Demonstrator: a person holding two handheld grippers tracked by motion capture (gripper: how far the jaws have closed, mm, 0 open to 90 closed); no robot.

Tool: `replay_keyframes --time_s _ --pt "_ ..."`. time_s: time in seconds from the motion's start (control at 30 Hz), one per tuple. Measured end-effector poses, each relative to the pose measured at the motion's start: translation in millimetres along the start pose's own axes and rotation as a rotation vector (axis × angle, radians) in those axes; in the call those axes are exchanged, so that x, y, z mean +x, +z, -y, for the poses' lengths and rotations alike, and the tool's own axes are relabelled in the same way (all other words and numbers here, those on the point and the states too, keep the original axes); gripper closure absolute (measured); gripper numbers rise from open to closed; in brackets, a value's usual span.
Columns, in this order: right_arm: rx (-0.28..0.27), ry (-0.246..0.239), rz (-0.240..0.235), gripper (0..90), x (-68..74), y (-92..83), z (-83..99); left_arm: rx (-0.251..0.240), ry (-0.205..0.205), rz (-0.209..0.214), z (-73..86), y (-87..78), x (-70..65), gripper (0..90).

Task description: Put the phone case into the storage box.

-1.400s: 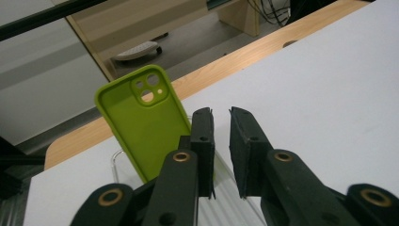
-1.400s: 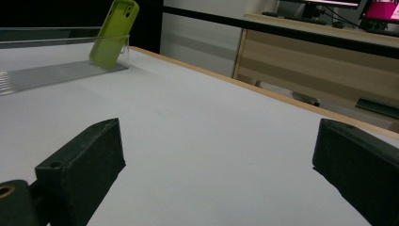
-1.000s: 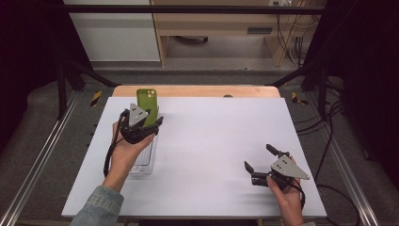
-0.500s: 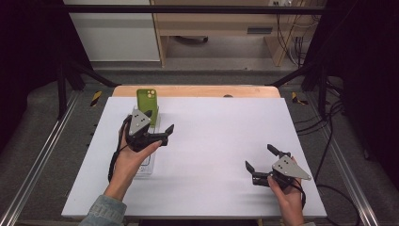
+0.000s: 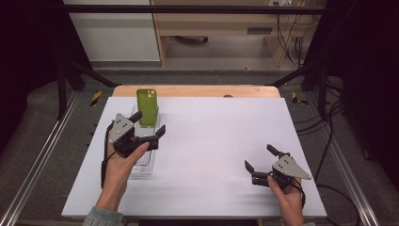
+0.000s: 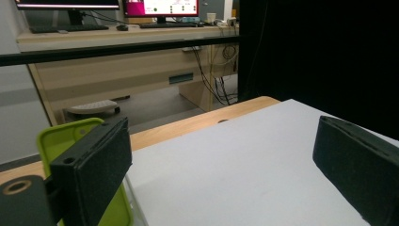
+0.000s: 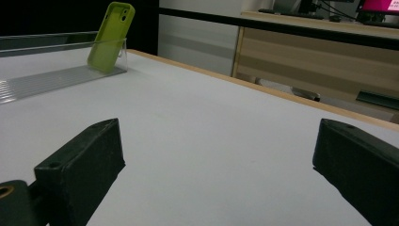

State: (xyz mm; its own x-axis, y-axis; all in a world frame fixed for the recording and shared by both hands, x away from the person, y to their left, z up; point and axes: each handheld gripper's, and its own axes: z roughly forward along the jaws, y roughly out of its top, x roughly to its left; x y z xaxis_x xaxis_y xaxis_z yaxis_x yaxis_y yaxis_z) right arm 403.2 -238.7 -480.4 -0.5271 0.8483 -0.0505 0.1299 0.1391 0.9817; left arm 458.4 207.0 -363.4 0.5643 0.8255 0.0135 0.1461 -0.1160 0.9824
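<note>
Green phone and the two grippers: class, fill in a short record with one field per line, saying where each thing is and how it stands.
green phone: leaning upright at the far end of the clear tray
left gripper: jaws just opened, nothing between them, beside the phone
right gripper: open, holds nothing, low over the white table at near right
table middle: bare

I see the desk [image 5: 221, 155] as a white sheet over a wooden top, whose bare edge shows as a strip along the far side at twelve o'clock. Directly on it, toward ten o'clock, lies a clear plastic tray [image 5: 141, 165], its length running near to far. A green phone case [image 5: 147, 107] leans nearly upright at the tray's far end.
</note>
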Motion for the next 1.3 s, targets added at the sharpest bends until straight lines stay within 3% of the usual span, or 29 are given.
replay_keyframes --time_s 0.4,0.67,1.3 --pt "0.005 0.013 -0.002 2.5 0.1 0.2 0.3 -0.022 0.006 -0.014 -0.6 -23.9 8.9 4.2" --pt "0.012 0.007 0.002 2.4 -0.8 -0.3 0.2 -0.048 0.027 -0.061 0.6 -38.1 14.5 2.8" --pt "0.018 -0.022 0.019 2.9 -1.2 -2.2 0.2 -0.077 0.002 -0.085 5.2 -72.9 30.0 1.7"
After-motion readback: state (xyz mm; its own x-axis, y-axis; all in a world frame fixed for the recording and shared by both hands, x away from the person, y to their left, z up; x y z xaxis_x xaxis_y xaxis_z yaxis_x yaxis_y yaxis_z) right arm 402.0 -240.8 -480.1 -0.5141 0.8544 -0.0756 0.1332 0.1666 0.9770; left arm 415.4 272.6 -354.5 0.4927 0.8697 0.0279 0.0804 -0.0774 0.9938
